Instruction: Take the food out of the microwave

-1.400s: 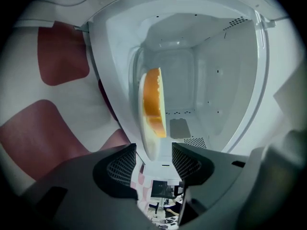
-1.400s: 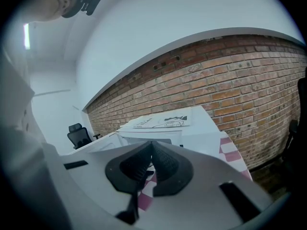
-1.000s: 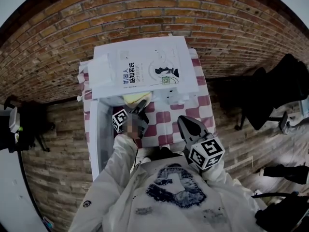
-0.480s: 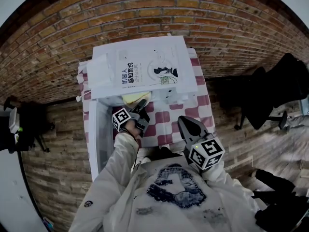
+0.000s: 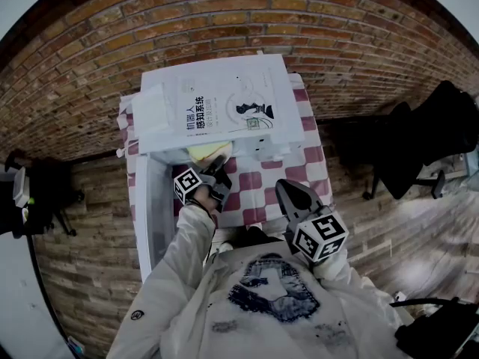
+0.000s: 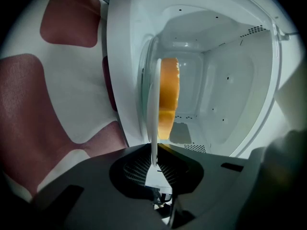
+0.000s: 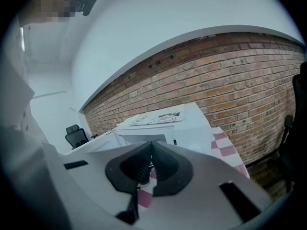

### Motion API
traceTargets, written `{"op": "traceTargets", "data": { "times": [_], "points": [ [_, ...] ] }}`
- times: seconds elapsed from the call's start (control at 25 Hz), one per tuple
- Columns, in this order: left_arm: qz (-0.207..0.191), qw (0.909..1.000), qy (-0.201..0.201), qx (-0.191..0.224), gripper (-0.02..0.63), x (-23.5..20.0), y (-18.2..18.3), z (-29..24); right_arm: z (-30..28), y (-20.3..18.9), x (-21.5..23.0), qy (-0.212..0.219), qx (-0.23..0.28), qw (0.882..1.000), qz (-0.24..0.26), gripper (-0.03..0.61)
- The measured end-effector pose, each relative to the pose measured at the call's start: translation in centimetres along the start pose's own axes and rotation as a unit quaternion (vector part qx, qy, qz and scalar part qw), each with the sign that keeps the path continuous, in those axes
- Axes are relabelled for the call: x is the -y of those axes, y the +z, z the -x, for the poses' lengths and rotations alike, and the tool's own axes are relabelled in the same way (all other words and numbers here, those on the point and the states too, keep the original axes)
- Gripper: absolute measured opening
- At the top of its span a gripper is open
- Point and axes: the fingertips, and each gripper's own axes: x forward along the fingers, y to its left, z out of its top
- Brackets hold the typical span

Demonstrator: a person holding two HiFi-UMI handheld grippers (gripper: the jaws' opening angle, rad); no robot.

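- The left gripper (image 5: pixel 217 164) is reached into the open microwave (image 6: pixel 230 80), and its jaws are clamped on the near rim of a white plate (image 6: pixel 153 109); they have just been closing, with that rim between them.
- In the left gripper view (image 6: pixel 154 166) the plate is seen edge-on, running straight ahead from where the ribbed pads (image 6: pixel 136 166) meet.
- The food (image 6: pixel 169 95), an orange-yellow slab, is carried on the plate just ahead of the jaws, inside the white cavity. It is not yet out of the microwave.
- In the head view the food (image 5: pixel 203 152) is seen as a pale yellow patch directly ahead of the left jaws, under the microwave's front edge.
- The microwave door (image 5: pixel 146 215) is swung open and is found beside the left gripper, on its outer side.
- A book (image 5: pixel 224 107) with a printed cover is laid on top of the microwave, above and beyond the left jaws.
- The right gripper (image 5: pixel 288 193) is held over the checked tablecloth (image 5: pixel 258 182), well short of the microwave.
- Its jaws (image 7: pixel 151 150) are closed together with nothing between them, and the microwave is seen beyond their tips.
- A brick wall (image 5: pixel 224 21) is seen behind the microwave, far ahead of both pairs of jaws.
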Motion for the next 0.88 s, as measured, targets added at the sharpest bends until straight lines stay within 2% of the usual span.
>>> {"op": "traceTargets", "data": {
  "times": [0.48, 0.88],
  "points": [
    [0.024, 0.9995, -0.014, 0.014, 0.032, 0.1, -0.2, 0.3, 0.8, -0.3, 0.1, -0.011, 0.003, 1.0, -0.01, 0.014],
    [0.024, 0.9994, -0.025, -0.007, 0.023, 0.5, -1.6, 1.3, 2.0, -1.1, -1.2, -0.022, 0.01, 1.0, -0.018, 0.014]
  ]
}}
